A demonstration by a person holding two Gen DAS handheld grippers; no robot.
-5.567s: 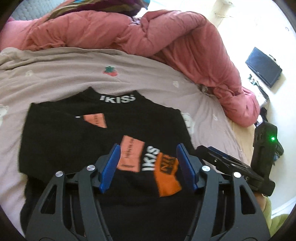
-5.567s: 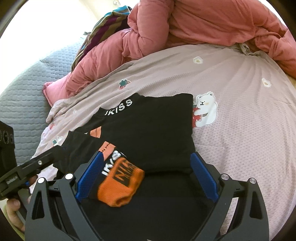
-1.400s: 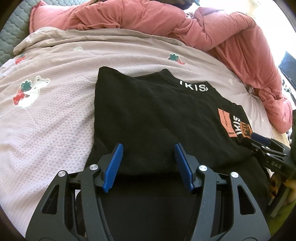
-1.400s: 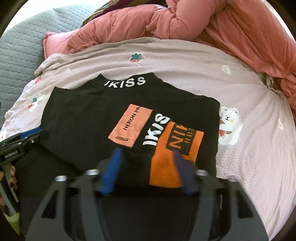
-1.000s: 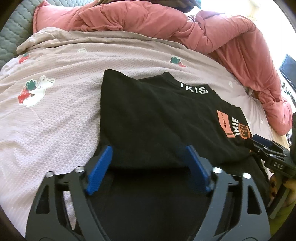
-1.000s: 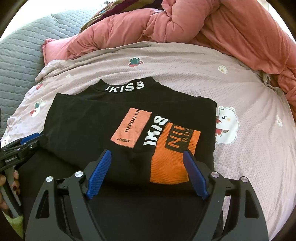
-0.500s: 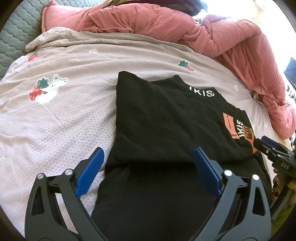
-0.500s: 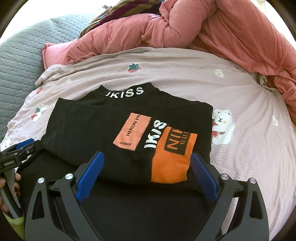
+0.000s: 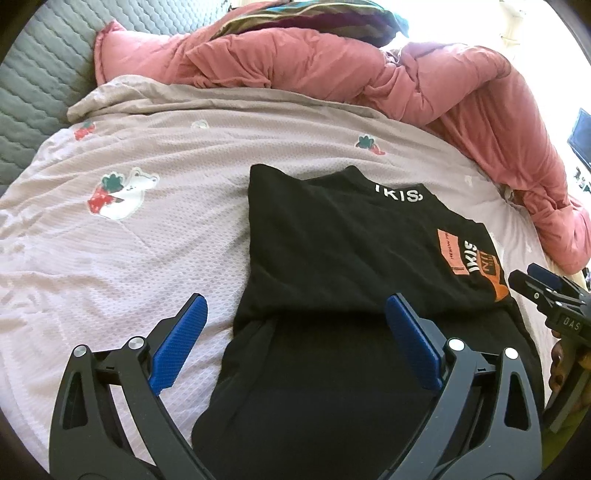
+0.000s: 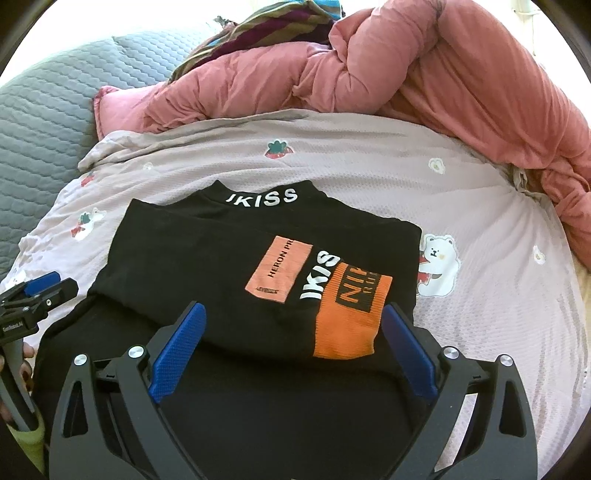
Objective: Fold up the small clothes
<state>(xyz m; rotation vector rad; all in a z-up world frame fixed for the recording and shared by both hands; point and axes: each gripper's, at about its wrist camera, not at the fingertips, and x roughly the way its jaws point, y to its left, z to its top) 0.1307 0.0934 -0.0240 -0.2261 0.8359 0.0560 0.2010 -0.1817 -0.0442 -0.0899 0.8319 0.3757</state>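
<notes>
A black top [image 9: 351, 251] with white IKISS lettering on its collar lies on the bed. Its upper half is folded down over its lower half. An orange cuff [image 10: 351, 325] and a pale orange patch [image 10: 280, 269] lie on top at its right side. My left gripper [image 9: 295, 306] hangs open just above the fold's near edge on the left, with no cloth pinched. My right gripper [image 10: 294, 314] hangs open in the same way over the orange cuff. Each gripper shows at the edge of the other's view: the right gripper [image 9: 546, 291] and the left gripper [image 10: 37, 291].
The bedsheet [image 9: 129, 240] is pale pink with bear and strawberry prints. A bunched pink quilt [image 10: 443, 74] runs along the back and right. A grey quilted headboard [image 10: 37, 110] stands at the left. A striped cloth [image 10: 258, 29] lies on the quilt.
Both grippers' jaws have spread wide, and both have pulled back and up from the folded edge. The black top stays where it lay.
</notes>
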